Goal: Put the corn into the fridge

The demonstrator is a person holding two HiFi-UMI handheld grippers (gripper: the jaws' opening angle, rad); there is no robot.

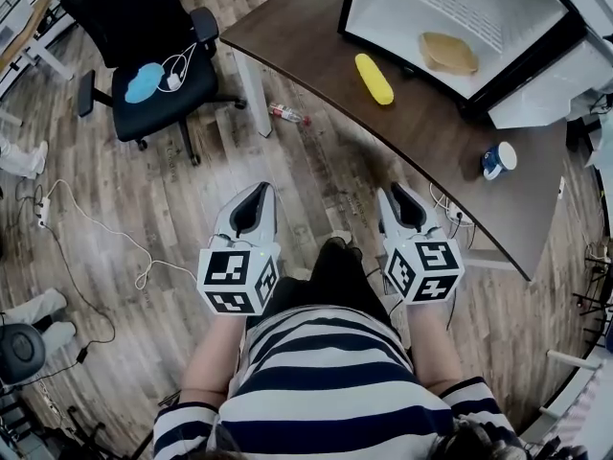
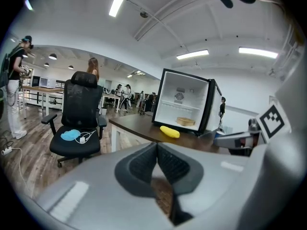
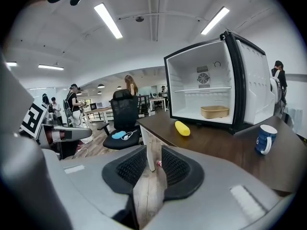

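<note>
The yellow corn (image 1: 374, 79) lies on the dark brown table (image 1: 431, 137), just in front of the open fridge (image 1: 402, 22). It also shows in the left gripper view as the corn (image 2: 169, 132) and in the right gripper view as the corn (image 3: 182, 128). Both grippers hang over the floor, well short of the table. My left gripper (image 1: 260, 190) has its pads together with nothing between them. My right gripper (image 1: 396, 194) stands a little open, and only floor shows in the gap. A tan tray (image 1: 448, 53) sits inside the fridge.
A blue and white mug (image 1: 498, 159) stands on the table to the right of the fridge. A black office chair (image 1: 158, 75) with a blue mask and a cable on its seat is at the left. A small bottle (image 1: 287, 114) lies on the wood floor by the table leg.
</note>
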